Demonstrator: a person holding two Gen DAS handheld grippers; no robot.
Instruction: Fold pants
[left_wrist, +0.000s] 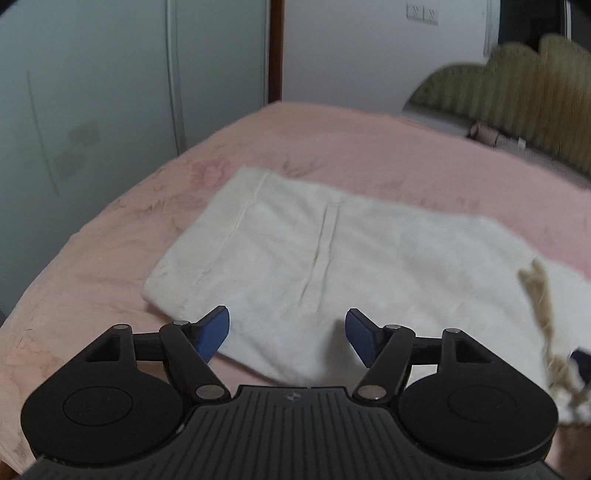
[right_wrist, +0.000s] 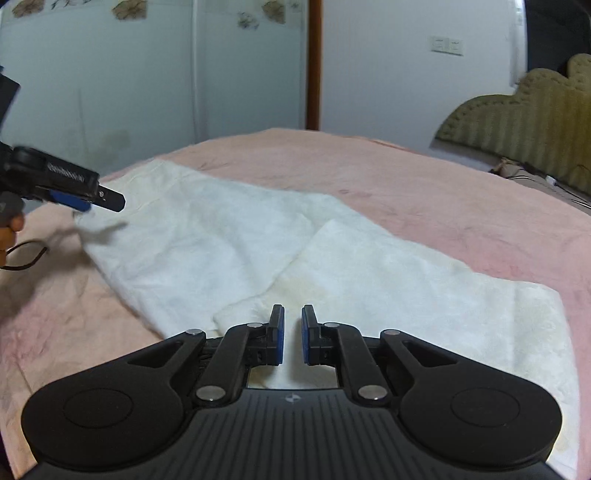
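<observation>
White pants (left_wrist: 314, 251) lie flat on a pink bed (left_wrist: 332, 147), with one end folded over. In the right wrist view the pants (right_wrist: 221, 240) stretch from far left to near right, with a folded flap in the middle. My left gripper (left_wrist: 287, 338) is open and empty, hovering over the near edge of the pants. It also shows in the right wrist view (right_wrist: 88, 201) at the left, above the pants' far end. My right gripper (right_wrist: 293, 334) has its jaws nearly together with a narrow gap, above the pants' near edge, holding nothing.
A pale wardrobe (right_wrist: 129, 74) and a brown door frame (right_wrist: 314, 62) stand behind the bed. A padded olive headboard (right_wrist: 517, 122) is at the right. A tan cord or drawstring (left_wrist: 546, 325) lies at the right edge of the left wrist view.
</observation>
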